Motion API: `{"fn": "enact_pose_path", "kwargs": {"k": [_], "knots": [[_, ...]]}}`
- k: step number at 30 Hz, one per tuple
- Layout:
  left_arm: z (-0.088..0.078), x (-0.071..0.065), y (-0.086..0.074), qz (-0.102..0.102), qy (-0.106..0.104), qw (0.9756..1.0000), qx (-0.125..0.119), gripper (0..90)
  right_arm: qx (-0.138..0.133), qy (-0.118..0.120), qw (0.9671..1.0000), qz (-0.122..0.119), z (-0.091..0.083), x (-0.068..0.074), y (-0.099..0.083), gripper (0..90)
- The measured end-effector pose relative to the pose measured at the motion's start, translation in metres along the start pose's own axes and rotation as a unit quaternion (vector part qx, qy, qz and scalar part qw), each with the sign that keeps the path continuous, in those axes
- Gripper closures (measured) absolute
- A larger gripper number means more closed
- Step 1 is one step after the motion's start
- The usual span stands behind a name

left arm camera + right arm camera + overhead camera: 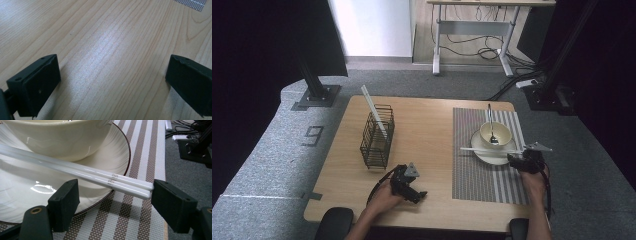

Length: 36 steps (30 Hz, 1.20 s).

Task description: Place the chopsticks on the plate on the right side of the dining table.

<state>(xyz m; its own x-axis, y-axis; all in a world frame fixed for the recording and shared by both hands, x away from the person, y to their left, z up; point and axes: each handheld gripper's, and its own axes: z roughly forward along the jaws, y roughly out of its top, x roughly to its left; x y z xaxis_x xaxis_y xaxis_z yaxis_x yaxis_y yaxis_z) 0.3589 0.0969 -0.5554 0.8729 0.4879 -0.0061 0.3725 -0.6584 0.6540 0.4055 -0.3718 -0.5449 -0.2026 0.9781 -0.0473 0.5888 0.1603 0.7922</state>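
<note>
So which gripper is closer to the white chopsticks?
Right. The right gripper has the white chopsticks between its open jaws at the plate; the left gripper rests far off on bare table.

Two black hand-held devices are seen in the high view, each topped by a grey three-cornered plate, and a black cable is trailed from each back toward the person. The forearms are bare, with no sleeve worn. The left tool point(110, 82) is formed by two matte black, blocky jaws with flat faces and small round holes in their sides. The right tool point(115, 207) is built of the same matte black blocks, and a brass-coloured ring is set into the arm below its left-hand jaw.
</note>
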Motion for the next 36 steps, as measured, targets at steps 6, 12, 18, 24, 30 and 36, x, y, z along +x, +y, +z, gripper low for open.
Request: {"fn": "enact_pose_path", "kwargs": {"k": [6, 12, 18, 24, 30, 36], "knots": [[0.000, 0.000, 0.000, 0.000, 0.000, 1.0000, 0.000, 0.0, 0.001, -0.001, 1.0000, -0.001, 0.000, 0.001, 0.000, 23.5], [0.000, 0.000, 0.000, 0.000, 0.000, 1.0000, 0.000, 0.0, 0.001, -0.001, 1.0000, -0.001, 0.000, 0.001, 0.000, 23.5], [0.000, 0.000, 0.000, 0.000, 0.000, 1.0000, 0.000, 0.0, 0.004, 0.000, 1.0000, 0.000, -0.001, 0.000, 0.001, 12.8], [0.000, 0.000, 0.000, 0.000, 0.000, 1.0000, 0.000, 0.0, 0.011, 0.014, 0.9998, -0.008, -0.014, 0.006, 0.006, 9.2], [0.000, 0.000, 0.000, 0.000, 0.000, 1.0000, 0.000, 0.0, 0.020, 0.014, 0.9993, -0.029, -0.034, 0.016, 0.010, 3.3], [0.000, 0.000, 0.000, 0.000, 0.000, 1.0000, 0.000, 0.0, 0.017, 0.025, 0.9990, -0.033, -0.059, 0.025, 0.012, 3.3]]}}
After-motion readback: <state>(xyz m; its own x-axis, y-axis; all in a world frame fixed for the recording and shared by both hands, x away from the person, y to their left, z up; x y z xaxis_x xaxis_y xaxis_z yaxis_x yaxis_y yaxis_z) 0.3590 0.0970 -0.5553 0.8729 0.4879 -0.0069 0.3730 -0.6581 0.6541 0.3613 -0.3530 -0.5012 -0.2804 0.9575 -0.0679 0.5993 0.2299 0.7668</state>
